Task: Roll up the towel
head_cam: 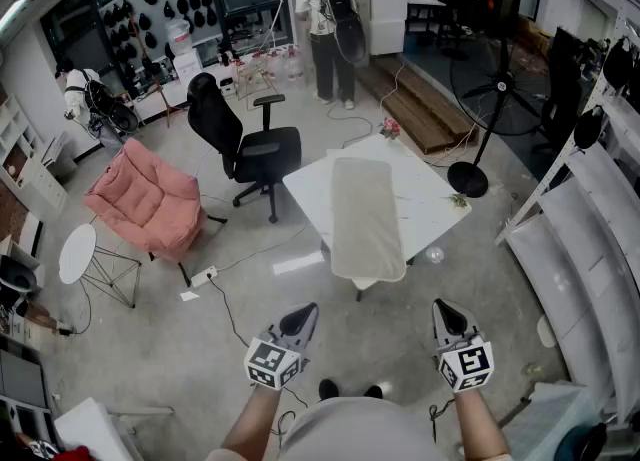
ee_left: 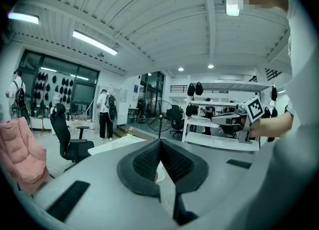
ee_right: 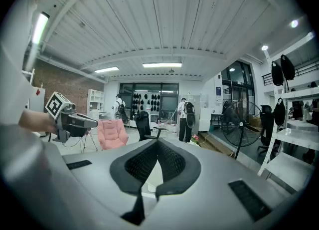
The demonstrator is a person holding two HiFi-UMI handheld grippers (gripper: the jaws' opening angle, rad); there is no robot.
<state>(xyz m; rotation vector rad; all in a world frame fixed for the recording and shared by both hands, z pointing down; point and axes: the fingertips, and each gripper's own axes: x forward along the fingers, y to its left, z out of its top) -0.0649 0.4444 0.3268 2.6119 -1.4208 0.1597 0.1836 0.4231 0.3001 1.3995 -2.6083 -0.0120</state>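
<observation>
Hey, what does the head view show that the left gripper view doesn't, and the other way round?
Only the head view shows the towel, lying flat and unrolled on the white table, and a small round side table. Only the left gripper view shows the ceiling strip lights. Both show the left gripper and the right gripper, each shut and empty, along with the pink chair, the black office chair, a person with a backpack and the standing fan.
</observation>
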